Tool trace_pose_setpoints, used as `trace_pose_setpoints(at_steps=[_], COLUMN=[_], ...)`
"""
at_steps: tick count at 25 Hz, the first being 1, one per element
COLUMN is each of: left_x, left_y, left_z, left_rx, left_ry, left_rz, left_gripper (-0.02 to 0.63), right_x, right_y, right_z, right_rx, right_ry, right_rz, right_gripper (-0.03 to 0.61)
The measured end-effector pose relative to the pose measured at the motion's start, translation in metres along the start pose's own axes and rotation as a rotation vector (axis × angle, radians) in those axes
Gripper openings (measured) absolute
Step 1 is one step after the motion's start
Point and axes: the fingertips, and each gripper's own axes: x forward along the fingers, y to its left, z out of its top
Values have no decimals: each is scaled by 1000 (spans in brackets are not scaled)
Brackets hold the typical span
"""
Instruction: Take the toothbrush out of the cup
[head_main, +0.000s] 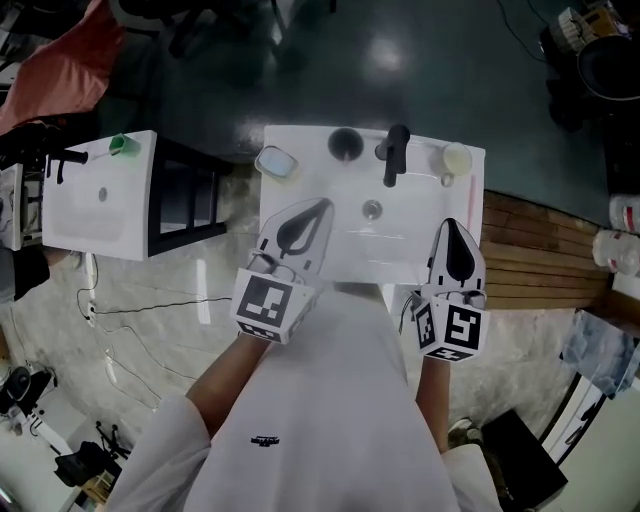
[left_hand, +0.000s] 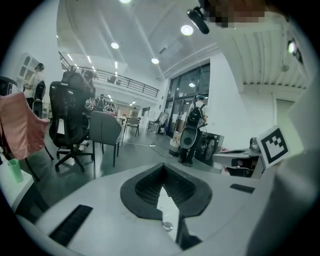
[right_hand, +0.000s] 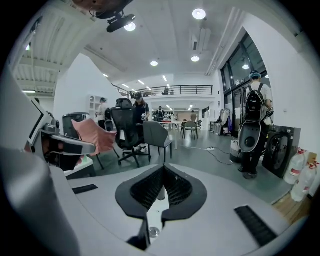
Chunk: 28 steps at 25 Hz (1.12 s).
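Item: white washbasin (head_main: 420, 262), directly ahead of me. Along its back edge, left to right: pale blue dish (head_main: 276, 162) at the back left corner, dark round pot (head_main: 345, 143), black tap (head_main: 396, 152), cream cup (head_main: 457, 158) at the back right corner. The toothbrush is too small for me to make out, so I cannot tell which vessel holds it. Drain (head_main: 372, 209) sits mid-bowl. Left tongs (head_main: 312, 215): closed, nothing between them, over the front left edge. Right tongs (head_main: 451, 232): closed, nothing between them, over the front right corner. The bowl between them lies open up to the tap. Beyond the left edge: black frame (head_main: 185, 195), then a second washbasin (head_main: 95, 215) with a green cup (head_main: 125, 145). Beyond the right edge: wooden slats (head_main: 540, 250), just beside.
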Motion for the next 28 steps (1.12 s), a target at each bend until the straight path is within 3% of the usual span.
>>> trace_pose_setpoints(at_steps=[22, 25, 28], left_x=[70, 83, 94], left_y=[23, 29, 33], left_z=[-54, -71, -85], left_rx=[-70, -84, -86], left_ry=[111, 144, 170], left_rz=[78, 96, 115], left_gripper=[9, 73, 92], right_x=[43, 51, 58], right_y=[8, 7, 4], right_z=[-8, -8, -10], right_rx=[38, 34, 38], right_ry=[20, 27, 35], right_rz=[106, 120, 129], right_gripper=[0, 0, 0])
